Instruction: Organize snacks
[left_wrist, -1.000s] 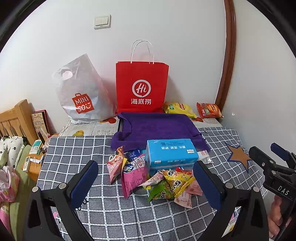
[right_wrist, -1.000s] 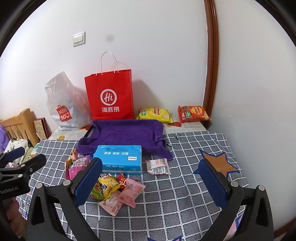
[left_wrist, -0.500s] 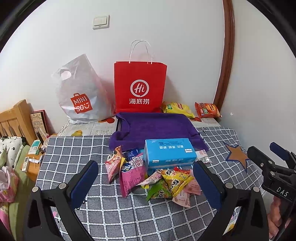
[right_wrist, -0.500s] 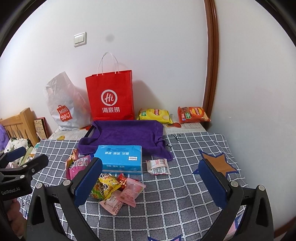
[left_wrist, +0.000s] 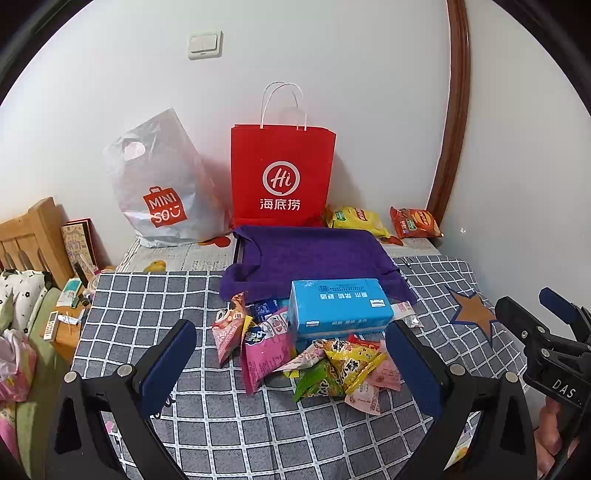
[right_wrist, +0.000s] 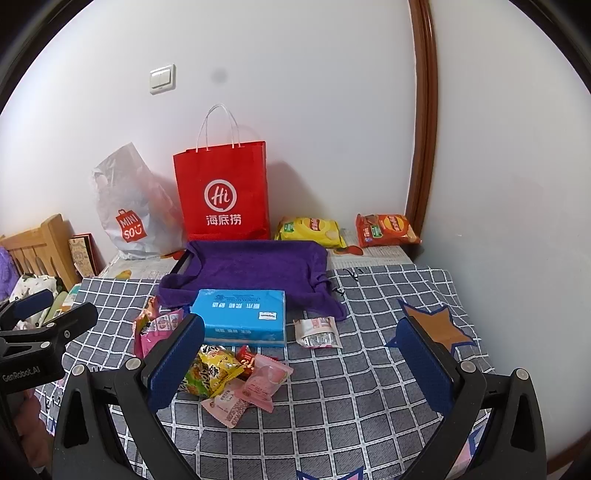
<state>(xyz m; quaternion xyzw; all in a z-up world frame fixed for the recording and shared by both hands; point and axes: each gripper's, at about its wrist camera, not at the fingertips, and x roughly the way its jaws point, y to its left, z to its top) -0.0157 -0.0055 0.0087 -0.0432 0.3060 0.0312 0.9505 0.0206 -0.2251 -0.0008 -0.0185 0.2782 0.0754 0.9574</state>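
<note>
- A loose heap of small snack packets (left_wrist: 332, 365), pink, yellow and green, lies flat on the checked cloth, ahead of the left tool (left_wrist: 291, 354), between its fingers.
- A silver-white packet (right_wrist: 318, 332) lies apart, ahead of the right tool (right_wrist: 306, 362).
- A yellow chip bag (right_wrist: 312, 230) and an orange chip bag (right_wrist: 386, 229) lie far ahead by the wall.

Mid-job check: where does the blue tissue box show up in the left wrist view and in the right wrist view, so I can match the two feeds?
Left wrist view: the blue tissue box sits just right of centre, behind the snack pile.
Right wrist view: the blue tissue box sits left of centre, above the left finger.
Shared landmark: the red paper bag stands against the wall behind the box in both.
</note>
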